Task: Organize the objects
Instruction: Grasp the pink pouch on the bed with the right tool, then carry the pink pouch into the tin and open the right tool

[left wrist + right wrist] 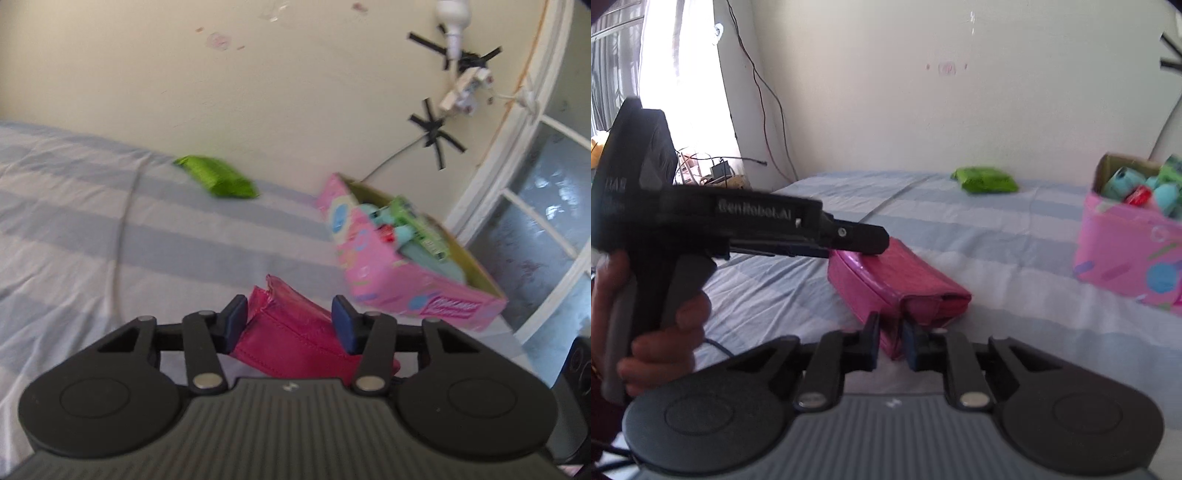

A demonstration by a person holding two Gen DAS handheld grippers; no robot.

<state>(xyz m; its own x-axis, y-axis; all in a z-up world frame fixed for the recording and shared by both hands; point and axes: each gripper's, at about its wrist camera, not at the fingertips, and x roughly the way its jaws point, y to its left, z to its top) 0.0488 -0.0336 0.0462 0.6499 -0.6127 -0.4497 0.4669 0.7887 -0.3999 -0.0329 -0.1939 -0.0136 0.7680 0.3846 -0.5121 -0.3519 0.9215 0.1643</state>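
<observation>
In the left wrist view, the left gripper (pixel 290 321) clasped the magenta packet (pixel 295 332) at lower centre, its blue pads (pixel 236 317) pressed against the packet's two sides. A green packet (pixel 218 177) lay on the striped bedsheet (pixel 74 206) at mid-frame; the pink box (pixel 391 269) stood right of centre.

In the right wrist view, the right gripper (pixel 890 341) pinched the magenta packet's (pixel 897 280) near edge at lower centre. The left gripper (pixel 864 240) reached in from the left.
</observation>
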